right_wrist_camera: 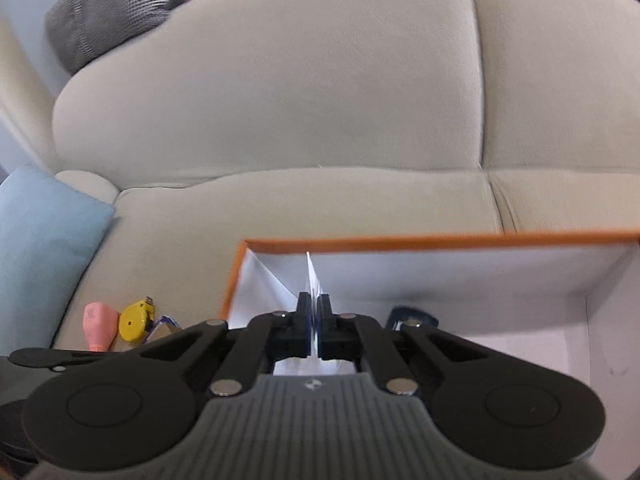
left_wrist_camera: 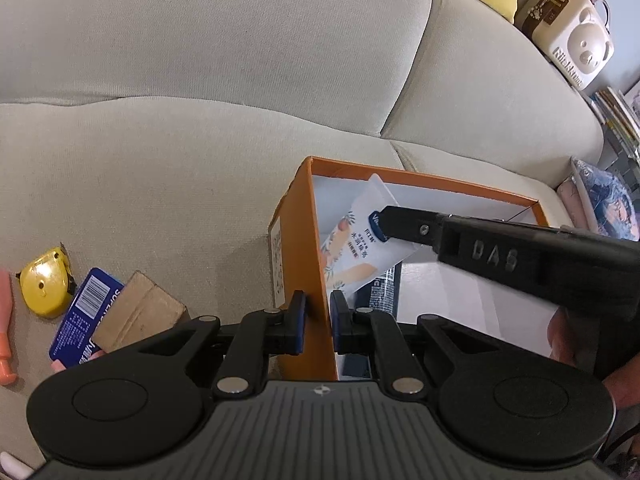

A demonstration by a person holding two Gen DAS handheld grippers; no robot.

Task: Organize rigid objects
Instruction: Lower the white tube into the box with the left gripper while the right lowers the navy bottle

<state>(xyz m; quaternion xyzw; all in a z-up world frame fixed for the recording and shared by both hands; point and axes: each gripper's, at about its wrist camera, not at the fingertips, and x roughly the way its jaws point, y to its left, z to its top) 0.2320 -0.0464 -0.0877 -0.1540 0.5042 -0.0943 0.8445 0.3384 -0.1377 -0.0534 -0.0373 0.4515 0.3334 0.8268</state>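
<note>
Sofa: beige cushions, seat and back, fill both views; everything sits on the seat.
Orange box: open-topped, white inside, on the seat right of the loose items; a dark blue item lies on its floor.
L gripper: jaws closed on the box's near wall, one pad outside, one inside.
R gripper: reaches over the box from the right, jaws clamped on a flat white packet w/ peach print, held tilted inside the box; wrist view shows the packet edge-on betw. the pads.
Loose items, left of box: brown cardboard box, overlapping a blue pack w/ barcode; yellow tape measure just beside that; pink-orange item at frame edge, type unclear.
Background: white bear-face case beyond sofa arm; light blue cushion at the far left end.
</note>
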